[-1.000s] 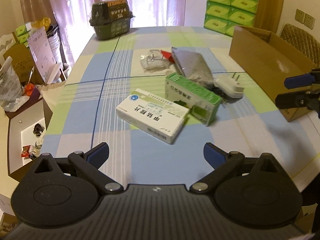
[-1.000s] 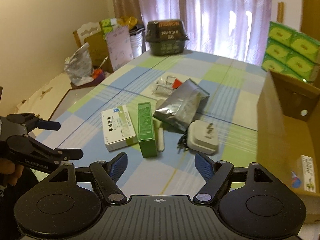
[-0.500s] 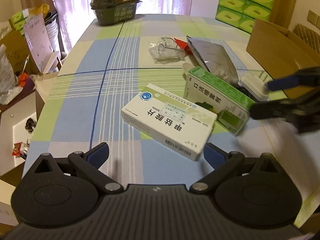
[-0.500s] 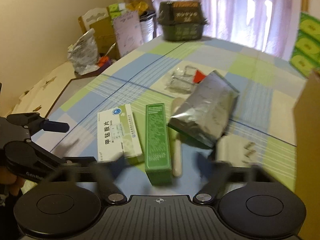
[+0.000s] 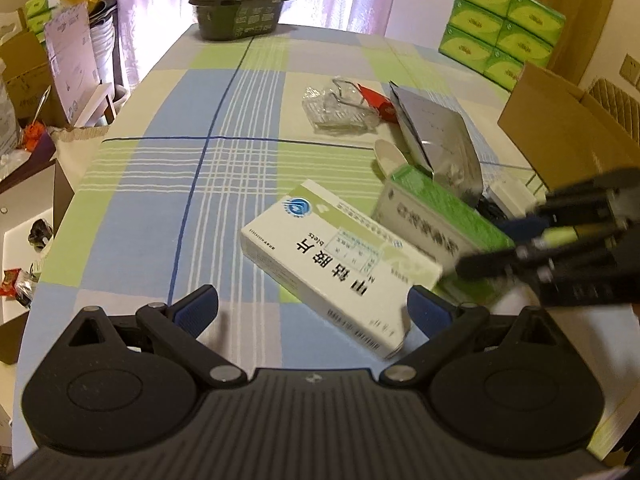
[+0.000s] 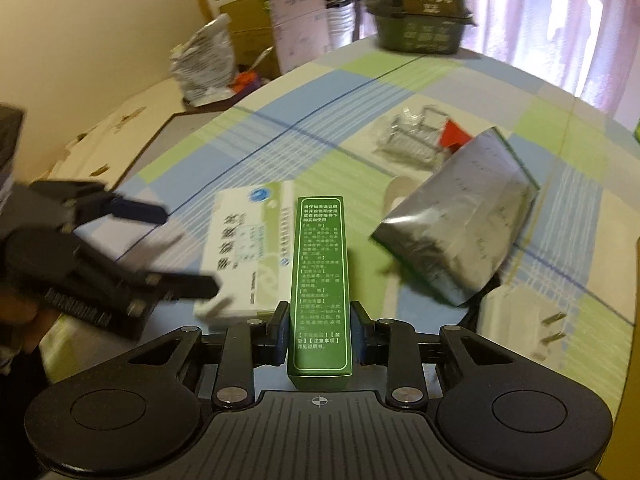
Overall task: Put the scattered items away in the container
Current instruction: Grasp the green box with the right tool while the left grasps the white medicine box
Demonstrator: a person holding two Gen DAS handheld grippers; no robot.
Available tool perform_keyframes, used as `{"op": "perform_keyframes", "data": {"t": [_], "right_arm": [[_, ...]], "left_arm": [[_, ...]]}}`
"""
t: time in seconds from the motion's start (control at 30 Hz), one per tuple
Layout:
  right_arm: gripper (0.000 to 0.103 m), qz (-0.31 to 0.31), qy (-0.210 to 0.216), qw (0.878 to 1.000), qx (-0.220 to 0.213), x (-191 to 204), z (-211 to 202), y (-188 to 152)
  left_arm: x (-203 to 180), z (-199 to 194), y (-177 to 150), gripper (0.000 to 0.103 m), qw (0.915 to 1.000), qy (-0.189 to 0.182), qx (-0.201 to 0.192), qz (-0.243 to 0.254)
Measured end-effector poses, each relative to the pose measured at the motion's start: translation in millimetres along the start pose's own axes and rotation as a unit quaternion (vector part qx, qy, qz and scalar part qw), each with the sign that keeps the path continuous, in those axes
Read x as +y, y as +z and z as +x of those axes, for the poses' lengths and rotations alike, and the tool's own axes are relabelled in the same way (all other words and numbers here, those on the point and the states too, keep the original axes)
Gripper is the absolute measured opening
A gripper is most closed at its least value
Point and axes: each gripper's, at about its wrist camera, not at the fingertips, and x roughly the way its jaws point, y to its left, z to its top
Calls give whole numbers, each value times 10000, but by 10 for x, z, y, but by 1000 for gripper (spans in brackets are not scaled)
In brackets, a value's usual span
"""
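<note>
My right gripper (image 6: 320,332) is shut on the near end of a long green box (image 6: 320,264), a pad against each side. The green box (image 5: 436,220) lies on the checked tablecloth beside a white medicine box (image 5: 340,264). My left gripper (image 5: 312,310) is open, low over the table, with the white box's near corner between its fingers. The white box (image 6: 240,248) sits just left of the green one. The cardboard container (image 5: 560,128) stands at the table's right edge. The other gripper shows blurred in each view.
Behind the boxes lie a silver pouch (image 6: 460,232), a white spoon (image 5: 386,156), a clear plastic pack (image 5: 340,108), a red piece (image 5: 376,100) and a white plug charger (image 6: 520,320). A dark green basket (image 5: 240,0) and green tissue packs (image 5: 504,28) stand at the far end.
Both grippers have moved forward and down toward the boxes. The right gripper, open a second ago, has shut on the green box. The left stays open, now around the white box's corner.
</note>
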Motion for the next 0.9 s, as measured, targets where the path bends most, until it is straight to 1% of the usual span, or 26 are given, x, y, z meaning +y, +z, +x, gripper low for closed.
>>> {"op": "perform_keyframes", "data": {"t": [0.13,0.2,0.23,0.33,0.4,0.43,0.47,0.6,0.63,0.7,0.77,0.83,0.9], "right_arm": [[33,167,357,9992,92,57,-107,-153],[33,179,560,9982,152,105,-160,-252],[33,151,595,9980,178,130,-191,-299],[33,323,426,9985,130,75,-295,-422],[33,436,146,9989,58,6,-368,-495],[33,500,31,9987,22,-29,-401,-531],[33,571,-41,9984,-10,-57,-429,-567],[33,655,-278,9974,-112,-88,-521,-688],[33,696,-310,9970,-135,-94,-545,-714],[33,824,-378,9957,-184,-109,-595,-758],[33,905,-516,9943,-205,-112,-644,-818],[33,915,-709,9931,-169,-98,-708,-878],[33,941,-816,9921,-126,-80,-768,-948]], "left_arm": [[-4,-5,9,99,9999,-37,12,-106],[-44,18,14,99,10000,-46,37,-78],[-68,32,13,99,10000,-32,50,-40],[-136,93,9,98,9998,135,104,127],[-166,160,9,90,9993,250,198,189],[-170,194,10,82,9991,294,253,194],[-169,220,13,78,9989,321,283,185],[-201,241,6,71,9985,360,291,292],[-225,223,-3,69,9983,321,305,375],[-290,174,-46,68,9976,187,359,555],[-395,98,-136,68,9959,-58,465,778],[-522,13,-243,68,9929,-306,559,1008],[-653,-68,-372,68,9888,-563,701,1195]]}}
